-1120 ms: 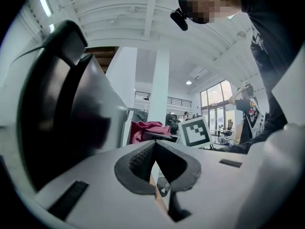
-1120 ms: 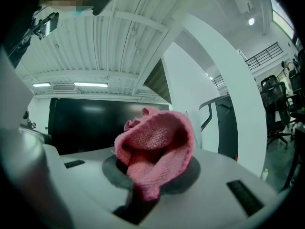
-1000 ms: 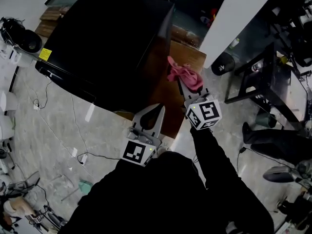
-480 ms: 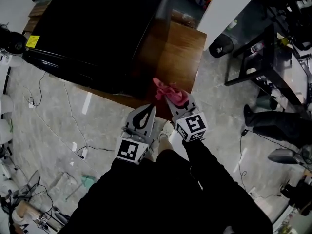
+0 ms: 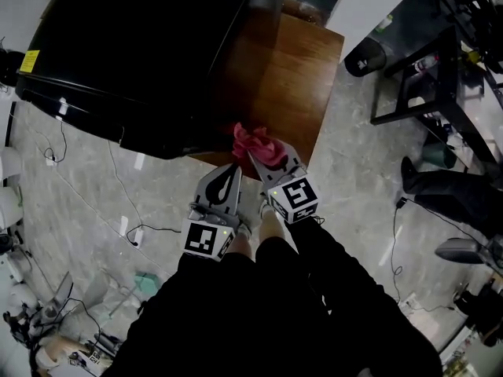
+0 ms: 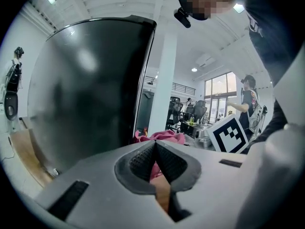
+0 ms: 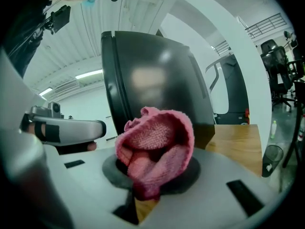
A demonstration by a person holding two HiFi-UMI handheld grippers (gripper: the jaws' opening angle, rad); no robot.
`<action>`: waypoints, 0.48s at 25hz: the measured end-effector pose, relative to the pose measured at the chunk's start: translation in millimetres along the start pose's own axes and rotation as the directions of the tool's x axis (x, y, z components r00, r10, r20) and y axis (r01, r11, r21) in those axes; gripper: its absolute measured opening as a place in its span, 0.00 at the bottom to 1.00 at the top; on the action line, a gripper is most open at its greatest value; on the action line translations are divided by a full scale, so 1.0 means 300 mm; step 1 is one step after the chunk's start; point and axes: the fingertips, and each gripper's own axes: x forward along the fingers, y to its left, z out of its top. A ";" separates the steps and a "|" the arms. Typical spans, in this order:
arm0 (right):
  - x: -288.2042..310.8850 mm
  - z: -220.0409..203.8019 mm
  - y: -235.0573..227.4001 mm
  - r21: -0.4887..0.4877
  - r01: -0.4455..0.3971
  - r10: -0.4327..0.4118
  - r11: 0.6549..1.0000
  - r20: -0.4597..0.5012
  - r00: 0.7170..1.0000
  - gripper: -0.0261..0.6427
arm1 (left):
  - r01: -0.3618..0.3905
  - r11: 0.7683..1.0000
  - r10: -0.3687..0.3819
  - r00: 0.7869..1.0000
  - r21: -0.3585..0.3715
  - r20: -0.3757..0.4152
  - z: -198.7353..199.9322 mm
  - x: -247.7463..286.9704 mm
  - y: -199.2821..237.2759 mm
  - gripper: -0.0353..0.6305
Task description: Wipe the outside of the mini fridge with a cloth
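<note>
Right gripper (image 5: 266, 162) pinches the pink cloth (image 5: 253, 141). Left gripper (image 5: 229, 181) is pressed together, empty (idle just beside it). The black fridge (image 5: 141, 45) stands upright just far-left of the cloth, probably not touching. The right gripper is nearer.

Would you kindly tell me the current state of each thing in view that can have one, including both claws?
mini fridge: upright on the wooden stand, door shut.
pink cloth: bunched up, gripped in the right claw.
right claw: shut on the pink cloth.
left claw: shut, holding nothing.
</note>
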 end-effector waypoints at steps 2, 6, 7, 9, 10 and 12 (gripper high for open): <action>0.034 -0.004 0.003 -0.013 -0.015 0.015 1.000 -0.002 1.000 0.16 | -0.016 1.000 0.016 1.000 0.004 -0.004 -0.011 0.007 0.016 0.06; 0.092 0.001 -0.006 -0.023 -0.031 0.031 0.999 -0.006 1.000 0.16 | -0.024 1.000 0.024 1.000 -0.006 -0.010 -0.024 0.021 0.037 0.06; 0.101 0.005 -0.012 -0.025 -0.030 0.030 0.999 -0.005 1.000 0.16 | -0.026 1.000 0.026 1.000 -0.007 -0.013 -0.026 0.024 0.039 0.06; 0.112 0.009 -0.029 -0.028 -0.026 0.026 0.999 -0.001 1.000 0.16 | -0.027 1.000 0.027 0.999 -0.011 -0.016 -0.029 0.033 0.041 0.06; 0.117 0.011 -0.040 -0.028 -0.023 0.024 0.999 0.001 1.000 0.16 | -0.027 1.000 0.027 0.999 -0.012 -0.018 -0.030 0.040 0.041 0.06; 0.129 0.023 -0.068 -0.032 -0.014 0.015 0.999 0.007 1.000 0.16 | -0.026 1.000 0.026 0.999 -0.016 -0.021 -0.030 0.060 0.039 0.06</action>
